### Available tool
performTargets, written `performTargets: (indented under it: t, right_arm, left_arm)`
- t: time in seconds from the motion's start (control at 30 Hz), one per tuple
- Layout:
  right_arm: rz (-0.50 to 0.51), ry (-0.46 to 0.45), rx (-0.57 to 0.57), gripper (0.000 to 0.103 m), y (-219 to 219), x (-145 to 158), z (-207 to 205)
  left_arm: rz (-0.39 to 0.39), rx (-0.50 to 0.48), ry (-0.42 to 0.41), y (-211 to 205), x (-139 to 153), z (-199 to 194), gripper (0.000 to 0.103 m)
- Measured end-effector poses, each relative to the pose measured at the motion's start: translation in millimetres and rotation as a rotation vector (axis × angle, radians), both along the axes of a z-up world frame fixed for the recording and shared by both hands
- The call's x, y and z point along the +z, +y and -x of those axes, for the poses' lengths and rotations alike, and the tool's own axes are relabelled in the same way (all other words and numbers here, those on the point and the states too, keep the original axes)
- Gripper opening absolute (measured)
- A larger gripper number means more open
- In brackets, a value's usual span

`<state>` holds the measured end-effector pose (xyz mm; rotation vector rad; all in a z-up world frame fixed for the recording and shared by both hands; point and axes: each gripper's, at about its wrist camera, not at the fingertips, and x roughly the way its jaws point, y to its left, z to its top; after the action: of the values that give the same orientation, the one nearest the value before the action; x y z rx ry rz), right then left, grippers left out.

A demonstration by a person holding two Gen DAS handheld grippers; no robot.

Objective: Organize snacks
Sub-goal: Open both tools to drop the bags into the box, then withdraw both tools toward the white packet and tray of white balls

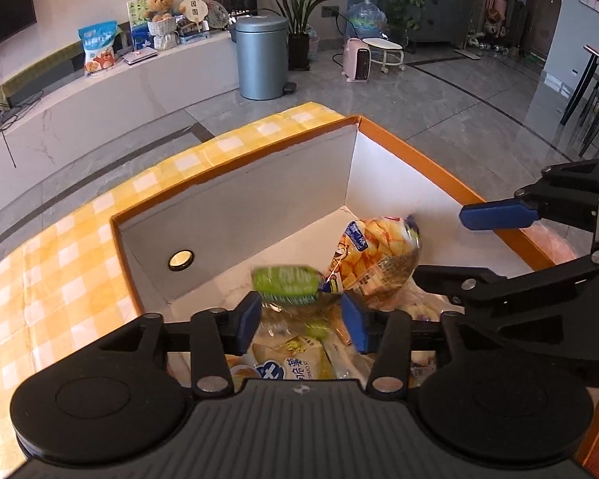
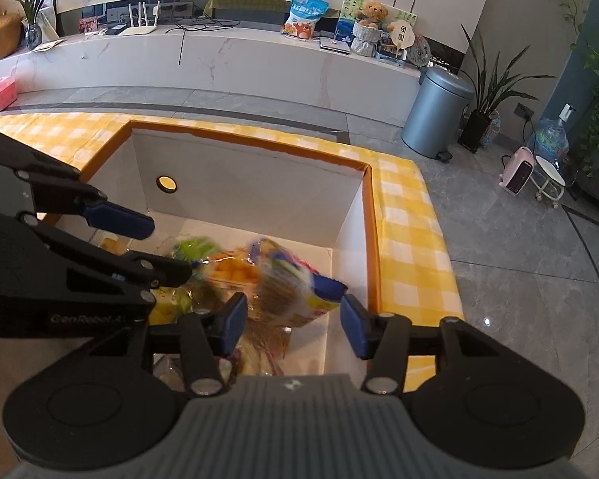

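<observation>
Left wrist view: the left gripper [image 1: 301, 321] points down into an orange-rimmed box [image 1: 419, 159] with white inner walls, set on a yellow checked tablecloth [image 1: 60, 263]. Jaws stand partly open; a green-labelled snack packet [image 1: 285, 281], blurred, sits just past the blue pads [image 1: 248, 321] and between their tips, not pressed by either. Beside it, to the right, lies a clear bag of orange crisps [image 1: 375, 255] near the box's far corner. More packets lie under the jaws, one with a yellow and blue label [image 1: 295, 363]. The right gripper [image 1: 455, 243] enters from the right edge, its blue-tipped finger over the box rim. Right wrist view: the right gripper [image 2: 293, 325] also hangs over the box [image 2: 373, 247], jaws partly open with nothing clamped; the crisp bag [image 2: 287, 283], blurred, lies between and just beyond the pads [image 2: 353, 329], nearer the left one. The left gripper [image 2: 155, 247] reaches in from the left above green and yellow packets [image 2: 191, 249].
</observation>
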<state>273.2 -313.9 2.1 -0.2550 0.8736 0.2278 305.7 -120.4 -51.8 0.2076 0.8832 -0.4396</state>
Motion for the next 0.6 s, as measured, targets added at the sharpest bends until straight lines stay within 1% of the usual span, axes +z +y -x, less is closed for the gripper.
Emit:
performTargets:
  t: [0.03, 0.1, 0.27, 0.37, 0.47, 0.6]
  right_arm:
    - [-0.001, 0.002, 0.0, 0.054, -0.4, 1.3, 1.2]
    - [0.008, -0.004, -0.01, 0.062, -0.7, 4.9, 4.5]
    - [-0.015, -0.018, -0.024, 0.066, -5.1, 18.1, 13.8]
    - [-0.012, -0.059, -0.054, 0.076, -6.9, 29.0, 25.0]
    - [-0.035, -0.115, -0.084, 0.076, -9.9, 42.0, 38.1]
    - [-0.095, -0.195, -0.115, 0.074, -6.7, 53.4, 63.8]
  left_arm:
    - [0.001, 0.002, 0.0, 0.9, 1.5, 1.1, 0.058]
    - [0.005, 0.003, -0.003, 2.3, 5.6, 3.5, 0.059]
    - [0.016, 0.012, -0.044, 3.0, 22.6, 14.7, 0.061]
    - [0.036, 0.024, -0.07, 6.3, 34.4, 22.7, 0.063]
    - [0.074, 0.047, -0.112, 13.4, 49.1, 34.1, 0.066]
    - [0.125, 0.087, -0.201, 24.5, 66.0, 58.0, 0.068]
